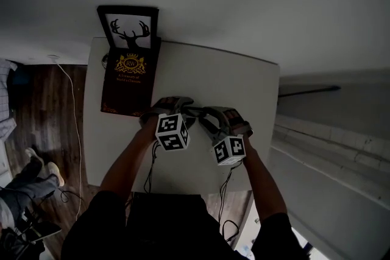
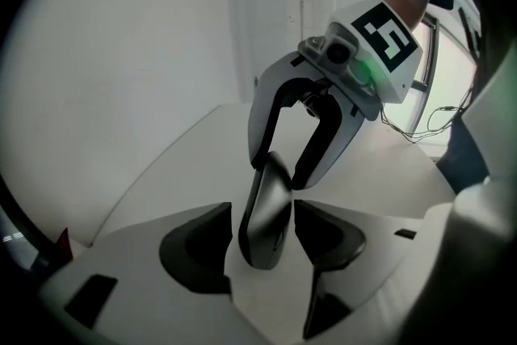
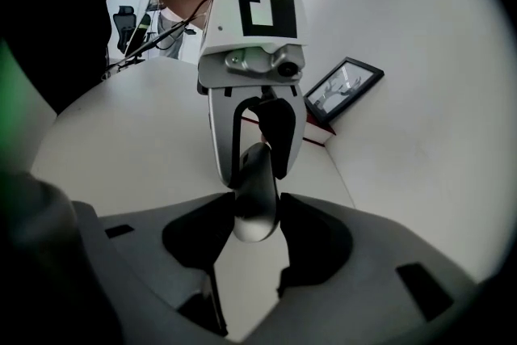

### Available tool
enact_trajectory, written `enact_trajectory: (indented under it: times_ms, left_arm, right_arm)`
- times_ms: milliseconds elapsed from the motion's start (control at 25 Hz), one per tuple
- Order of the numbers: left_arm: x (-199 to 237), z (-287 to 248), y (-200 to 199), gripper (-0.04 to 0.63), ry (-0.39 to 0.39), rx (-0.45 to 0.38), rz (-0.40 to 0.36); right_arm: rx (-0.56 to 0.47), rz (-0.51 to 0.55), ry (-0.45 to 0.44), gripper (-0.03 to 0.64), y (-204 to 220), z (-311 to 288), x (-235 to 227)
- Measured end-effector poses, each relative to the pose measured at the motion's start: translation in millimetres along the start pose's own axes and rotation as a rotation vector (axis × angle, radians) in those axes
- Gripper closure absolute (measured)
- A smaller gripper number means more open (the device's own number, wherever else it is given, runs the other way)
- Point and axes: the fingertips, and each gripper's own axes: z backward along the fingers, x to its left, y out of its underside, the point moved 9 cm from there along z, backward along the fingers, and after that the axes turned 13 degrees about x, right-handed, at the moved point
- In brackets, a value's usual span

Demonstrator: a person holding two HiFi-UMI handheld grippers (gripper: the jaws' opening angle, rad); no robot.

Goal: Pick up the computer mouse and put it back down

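Note:
A dark computer mouse (image 2: 266,214) stands on edge, lifted above the white table (image 1: 244,88). My two grippers face each other over it. The right gripper (image 3: 257,230) is shut on the mouse (image 3: 254,190), both pads against its sides. The left gripper (image 2: 262,242) reaches around the mouse's other end with its jaws wide; a thin gap shows beside one pad, so it is open. In the head view the mouse (image 1: 194,111) is a dark shape between the two sets of jaws near the table's middle, mostly hidden by them.
A dark red book with a gold crest (image 1: 129,79) lies at the table's far left, and a framed deer picture (image 1: 129,27) leans on the wall behind it. Cables hang off the near edge. Wooden floor and a seated person's legs (image 1: 30,182) are at the left.

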Motion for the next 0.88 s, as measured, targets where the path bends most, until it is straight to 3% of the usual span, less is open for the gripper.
enact_trajectory:
  times_ms: [240, 520, 720, 880]
  left_arm:
    - [-6.0, -15.8, 0.1, 0.422, 0.027, 0.07, -0.028]
    - [-8.6, -15.2, -0.9, 0.434, 0.029, 0.068, -0.018]
    - [-12.5, -10.9, 2.2, 0.456, 0.053, 0.043, 0.088]
    - [-19.2, -3.3, 6.2, 0.462, 0.037, 0.004, 0.19]
  right_arm:
    - [-0.017, 0.029, 0.026, 0.428, -1.0, 0.1, 3.9]
    - [-0.02, 0.056, 0.058, 0.428, 0.1, -0.1, 7.3]
    - [-0.043, -0.008, 0.111, 0.427, 2.0, 9.0, 5.4]
    - [-0.062, -0.168, 0.148, 0.428, 8.7, 23.3, 1.3]
